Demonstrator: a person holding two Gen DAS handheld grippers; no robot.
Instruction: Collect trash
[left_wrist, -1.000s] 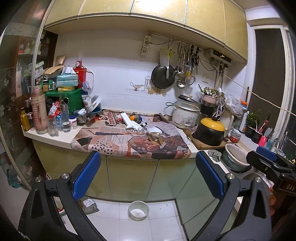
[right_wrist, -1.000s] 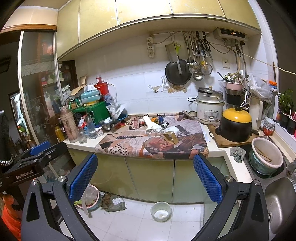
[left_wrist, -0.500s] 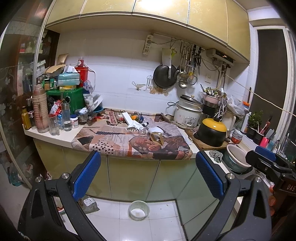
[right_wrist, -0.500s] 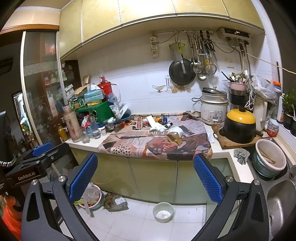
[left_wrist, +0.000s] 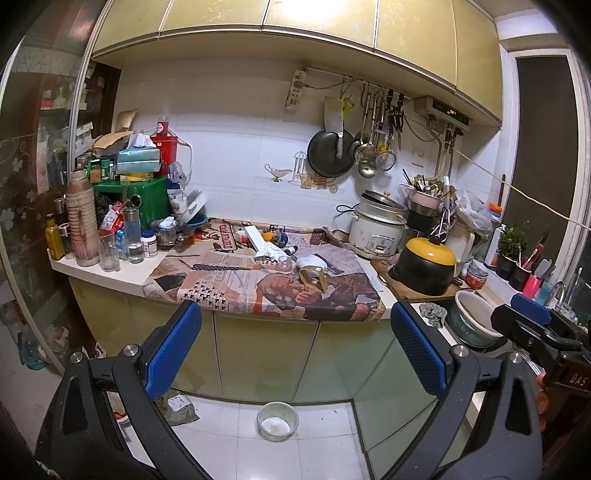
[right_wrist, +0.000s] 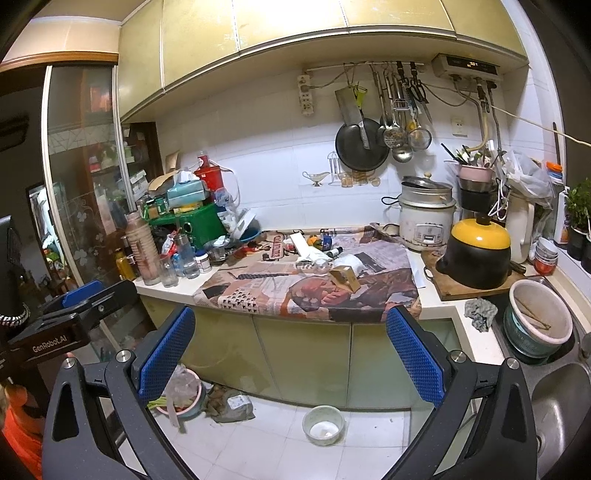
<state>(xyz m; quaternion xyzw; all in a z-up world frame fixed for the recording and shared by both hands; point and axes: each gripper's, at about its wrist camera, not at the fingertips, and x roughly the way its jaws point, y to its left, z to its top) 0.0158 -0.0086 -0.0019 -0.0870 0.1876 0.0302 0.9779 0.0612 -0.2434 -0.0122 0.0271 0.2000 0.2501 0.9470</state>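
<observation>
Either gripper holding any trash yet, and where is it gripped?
Nothing is held. The left gripper and right gripper are both open and empty, short of the newspaper-covered counter.

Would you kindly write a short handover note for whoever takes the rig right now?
Left gripper: open, empty, held short of the counter.
Right gripper: open, empty, likewise.
Trash: small brown carton, crumpled white paper and wrappers lie on the newspaper over the counter.
Done: nothing collected.
Left: approach, pick up each piece, bin it; no bin clearly identifiable.
</observation>
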